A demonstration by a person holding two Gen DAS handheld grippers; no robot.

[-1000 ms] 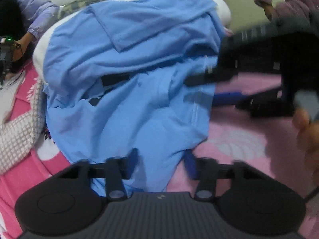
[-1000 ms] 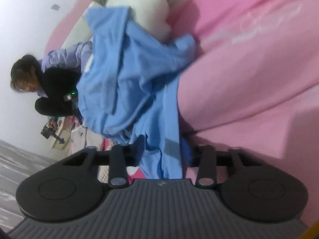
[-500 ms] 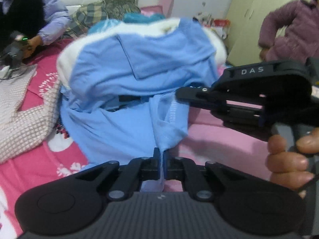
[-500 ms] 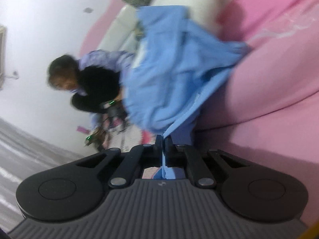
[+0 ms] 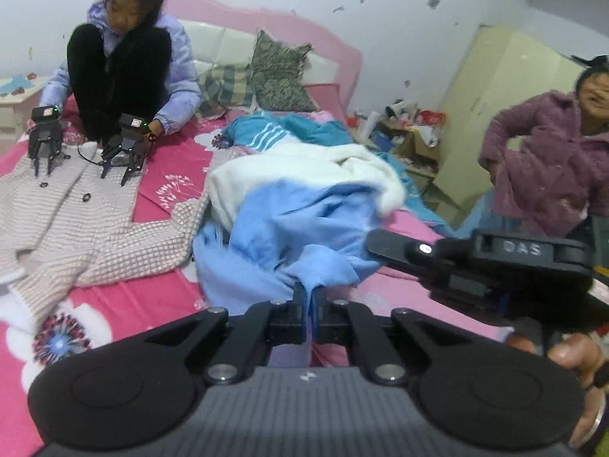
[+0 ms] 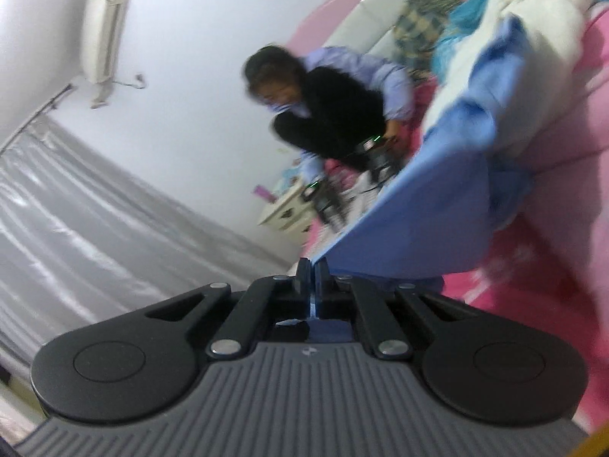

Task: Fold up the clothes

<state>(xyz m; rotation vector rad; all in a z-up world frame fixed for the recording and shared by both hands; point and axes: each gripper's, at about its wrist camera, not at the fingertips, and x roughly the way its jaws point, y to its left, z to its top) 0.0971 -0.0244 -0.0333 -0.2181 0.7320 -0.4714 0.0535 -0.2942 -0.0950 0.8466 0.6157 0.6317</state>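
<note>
barely begun, it seems: the left gripper (image 5: 308, 295) and right gripper (image 6: 313, 272) are each clenched on an edge of the blue garment (image 5: 300, 224), raised off the pink bed (image 5: 160, 301), rumpled, no fold made yet.

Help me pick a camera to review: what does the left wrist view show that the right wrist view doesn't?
Only the left wrist view: the checked sweater spread on the bed, a person in a purple jacket, a yellow wardrobe, and the right claw from the side. Only the right wrist view: an air conditioner and grey curtain. Both: the blue shirt, pinched by each shut claw, and the white blanket.
</note>
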